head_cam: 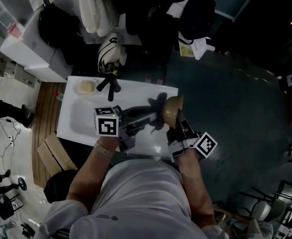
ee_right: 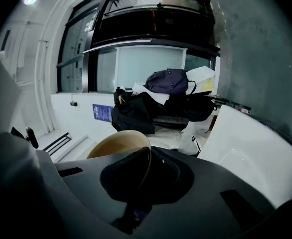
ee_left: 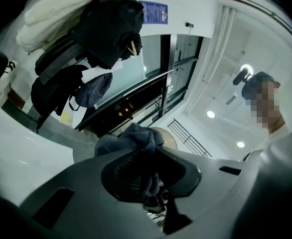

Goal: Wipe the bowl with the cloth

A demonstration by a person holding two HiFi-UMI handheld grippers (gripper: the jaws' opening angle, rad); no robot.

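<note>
1. The left gripper (ee_left: 145, 164) has its jaws closed on a dark blue-grey cloth (ee_left: 132, 142). The cloth bunches up out of the jaw tips, and a fold hangs down between them
2. Just past that bunch, ahead of the left jaws, the tan bowl (ee_left: 167, 137) shows as a rounded edge. It is very close behind the cloth, but I cannot tell whether the two touch
3. The right gripper (ee_right: 145, 169) is clamped on the bowl (ee_right: 117, 144) at its rim. The thin wall stands edge-on between the two jaws, and the bowl's body rises ahead and to the left of them
4. In the head view both tools are held up over a white table (head_cam: 76, 118). The left gripper (head_cam: 148, 114) points across toward the right gripper (head_cam: 180, 124)
5. There the bowl (head_cam: 172, 108) sits tipped on its side at the right jaw tips. The cloth (head_cam: 157, 103) is at the left jaw tips, against the bowl's near side
6. Beyond the left gripper a small black tripod (head_cam: 109, 83) stands on the table. A shallow dish (head_cam: 86, 87) holding something pale lies just beside the tripod, further out to the left
</note>
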